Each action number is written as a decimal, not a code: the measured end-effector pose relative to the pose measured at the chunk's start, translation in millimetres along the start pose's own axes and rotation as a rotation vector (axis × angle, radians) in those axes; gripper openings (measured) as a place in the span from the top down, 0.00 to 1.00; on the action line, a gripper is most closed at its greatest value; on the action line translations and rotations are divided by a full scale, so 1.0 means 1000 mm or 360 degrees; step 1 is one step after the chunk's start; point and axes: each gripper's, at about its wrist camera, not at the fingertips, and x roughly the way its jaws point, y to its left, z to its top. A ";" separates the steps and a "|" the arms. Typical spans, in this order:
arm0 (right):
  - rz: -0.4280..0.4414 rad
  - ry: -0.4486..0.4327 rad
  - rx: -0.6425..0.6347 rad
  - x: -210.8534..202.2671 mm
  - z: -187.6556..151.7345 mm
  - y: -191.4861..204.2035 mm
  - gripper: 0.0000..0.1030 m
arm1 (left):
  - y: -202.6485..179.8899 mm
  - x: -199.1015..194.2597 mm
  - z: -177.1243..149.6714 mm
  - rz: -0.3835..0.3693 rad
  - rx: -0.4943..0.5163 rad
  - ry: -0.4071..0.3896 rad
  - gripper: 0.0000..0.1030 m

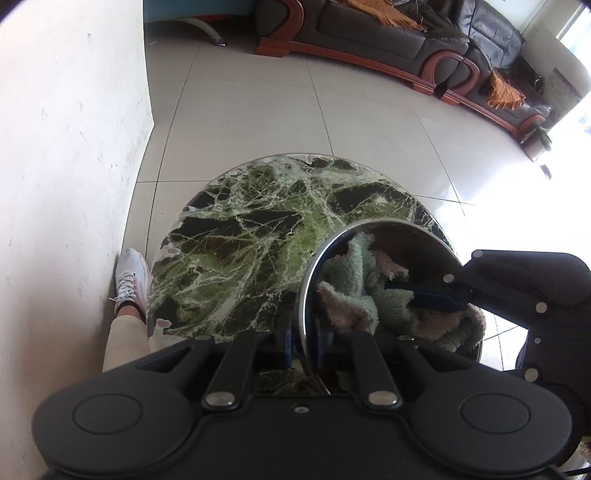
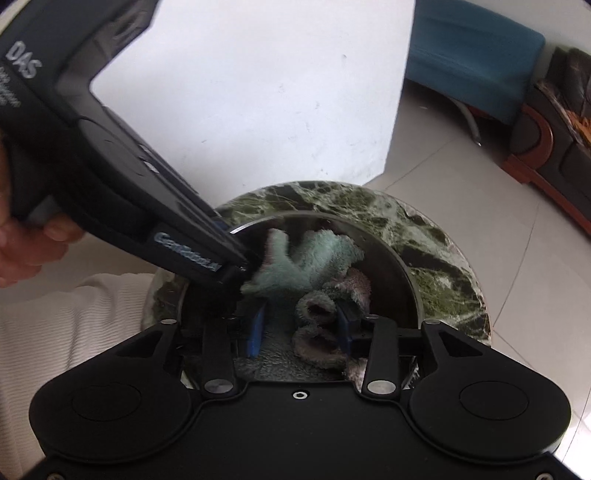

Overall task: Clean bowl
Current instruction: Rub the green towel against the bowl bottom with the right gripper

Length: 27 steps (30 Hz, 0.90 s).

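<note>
A steel bowl (image 1: 391, 225) stands near the edge of a round green marble table (image 1: 240, 240). A crumpled green and pink cloth (image 1: 354, 280) lies inside it. My left gripper (image 1: 304, 343) is shut on the bowl's near rim, one pad inside and one outside. In the right wrist view it reaches in from the upper left to the rim (image 2: 236, 267). My right gripper (image 2: 301, 317) points down into the bowl (image 2: 406, 266) with its blue pads apart. Folds of the cloth (image 2: 314, 254) lie between them, with a gap at the left pad (image 2: 258, 328).
A white wall (image 1: 66, 184) rises left of the table. A person's leg and white shoe (image 1: 131, 280) stand beside it. Pale floor tiles (image 1: 258, 110) stretch to a dark leather sofa (image 1: 369, 29). A hand (image 2: 22, 243) holds the left gripper's handle.
</note>
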 end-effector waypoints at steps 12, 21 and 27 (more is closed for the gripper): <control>0.0011 -0.0012 0.0008 -0.017 0.004 0.004 0.81 | -0.001 0.001 0.001 0.0003 0.0010 0.0002 0.88; -0.0081 0.0059 -0.0031 -0.018 0.001 -0.004 0.81 | -0.001 0.002 0.000 0.0000 0.0005 0.0007 0.87; -0.0003 0.0084 0.0008 -0.020 -0.001 0.002 0.78 | -0.002 0.002 0.000 0.0003 0.0011 0.0011 0.87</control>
